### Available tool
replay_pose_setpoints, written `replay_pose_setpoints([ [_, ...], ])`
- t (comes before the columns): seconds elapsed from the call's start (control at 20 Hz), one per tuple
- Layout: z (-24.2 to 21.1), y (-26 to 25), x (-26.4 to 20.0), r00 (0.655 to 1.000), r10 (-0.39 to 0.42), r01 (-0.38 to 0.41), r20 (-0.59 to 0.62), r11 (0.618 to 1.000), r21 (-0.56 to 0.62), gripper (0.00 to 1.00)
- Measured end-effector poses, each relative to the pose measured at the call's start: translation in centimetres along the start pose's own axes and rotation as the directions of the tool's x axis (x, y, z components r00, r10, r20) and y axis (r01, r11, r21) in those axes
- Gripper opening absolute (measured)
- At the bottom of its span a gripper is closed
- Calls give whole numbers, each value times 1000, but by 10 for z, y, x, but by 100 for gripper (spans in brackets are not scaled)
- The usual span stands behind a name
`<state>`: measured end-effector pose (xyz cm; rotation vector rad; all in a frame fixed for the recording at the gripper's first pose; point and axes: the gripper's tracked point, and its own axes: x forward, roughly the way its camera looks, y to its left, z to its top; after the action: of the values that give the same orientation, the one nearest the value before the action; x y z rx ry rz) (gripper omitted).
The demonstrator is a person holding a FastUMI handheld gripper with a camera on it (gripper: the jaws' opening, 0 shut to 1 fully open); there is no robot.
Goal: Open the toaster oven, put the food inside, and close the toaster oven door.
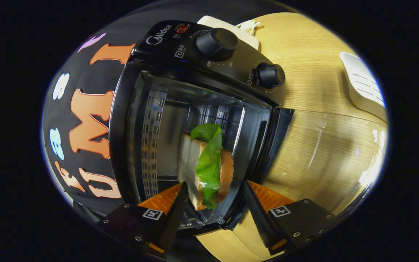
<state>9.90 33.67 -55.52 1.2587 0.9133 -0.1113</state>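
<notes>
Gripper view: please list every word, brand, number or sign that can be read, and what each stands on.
"Midea": on the toaster oven's control panel.
Small icon and characters under the brand: too small to read.
Numbers around the larger knob: too blurred to be sure of.
Marks by the smaller knob: unreadable.
The gripper bears square coded markers, no words; its fingers stand open on either side of the sandwich.

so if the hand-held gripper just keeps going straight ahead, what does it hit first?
Probably the sandwich, which sits between the open fingers of the hand-held gripper, inside the toaster oven. Beyond it is likely the oven's back wall; depth is unclear.
</notes>
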Motion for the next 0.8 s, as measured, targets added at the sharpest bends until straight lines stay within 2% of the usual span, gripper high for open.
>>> replay_pose_setpoints([
  [0.1, -5, -3, -11, 1000, -3, 3, -23, 1000, -6, 97],
  [0.5, -17, -6, -93, 997, 18, -29, -72, 988, -151, 98],
  [0.65, -19, -15, -124, 997, 13, -34, -78, 961, -274, 98],
  [0.8, -18, -34, -145, 998, -19, -9, -67, 917, -399, 98],
])
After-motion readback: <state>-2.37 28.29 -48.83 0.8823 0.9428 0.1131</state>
